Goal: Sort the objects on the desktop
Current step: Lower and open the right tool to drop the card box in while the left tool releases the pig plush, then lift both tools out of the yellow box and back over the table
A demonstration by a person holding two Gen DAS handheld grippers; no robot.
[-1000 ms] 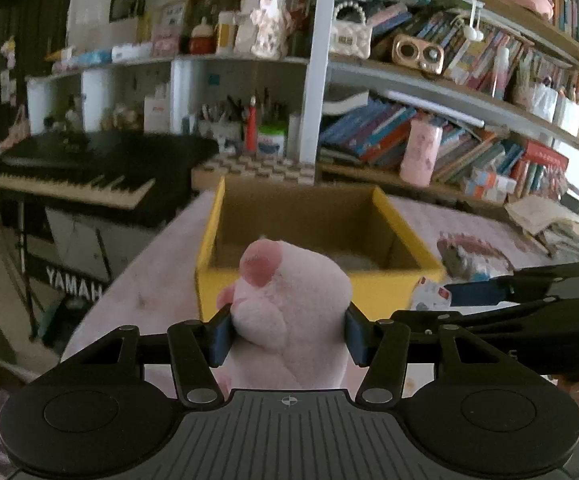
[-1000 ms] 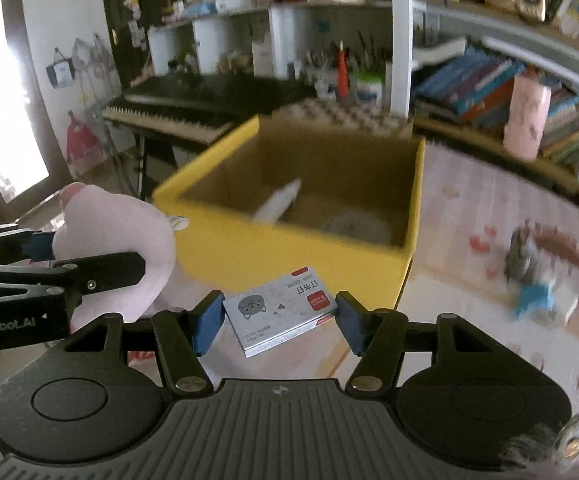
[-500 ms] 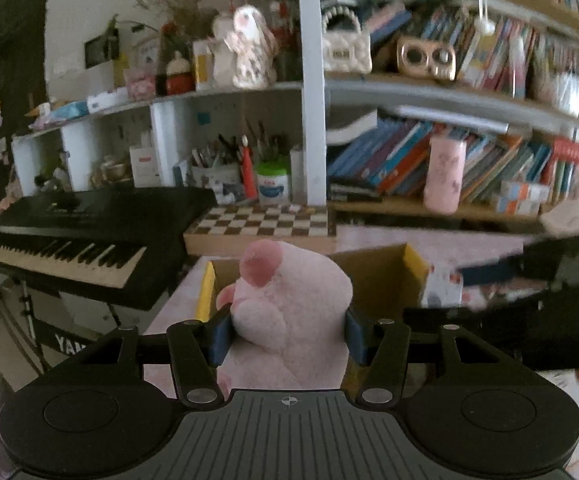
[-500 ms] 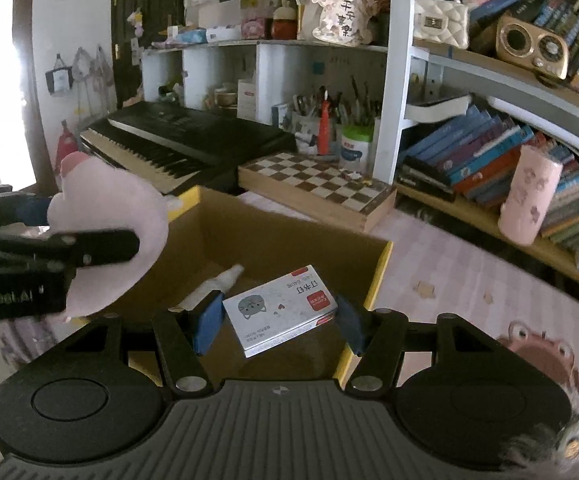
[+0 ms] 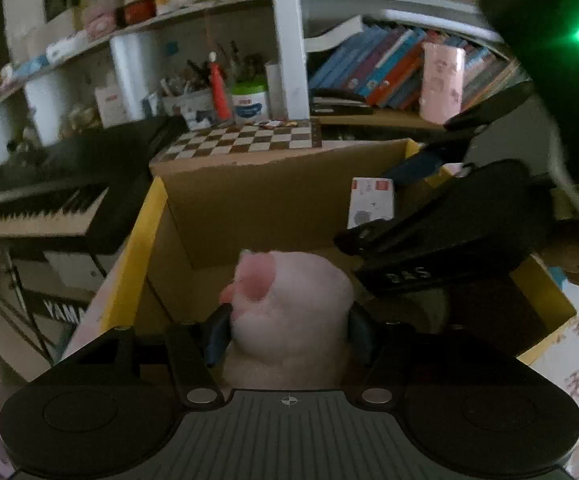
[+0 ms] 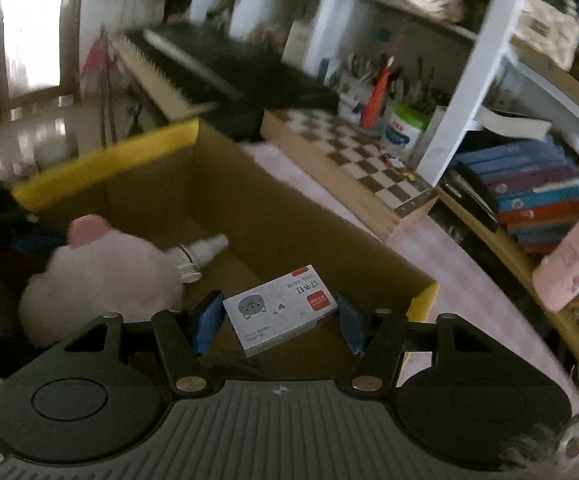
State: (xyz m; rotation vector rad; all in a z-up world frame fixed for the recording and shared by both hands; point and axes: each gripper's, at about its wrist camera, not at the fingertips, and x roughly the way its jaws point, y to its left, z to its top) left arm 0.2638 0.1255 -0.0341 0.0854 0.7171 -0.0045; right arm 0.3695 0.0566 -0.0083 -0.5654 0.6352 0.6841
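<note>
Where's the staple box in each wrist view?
Left wrist: the staple box is right of centre, over the far side of the carton, held by the right gripper, which reaches in from the right.
Right wrist: low centre, between the blue pads.
Shared landmark: the chessboard behind the carton.

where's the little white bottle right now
In the right wrist view the white bottle lies on the floor of the yellow-rimmed cardboard box, left of centre, just beside the pink plush toy.
</note>
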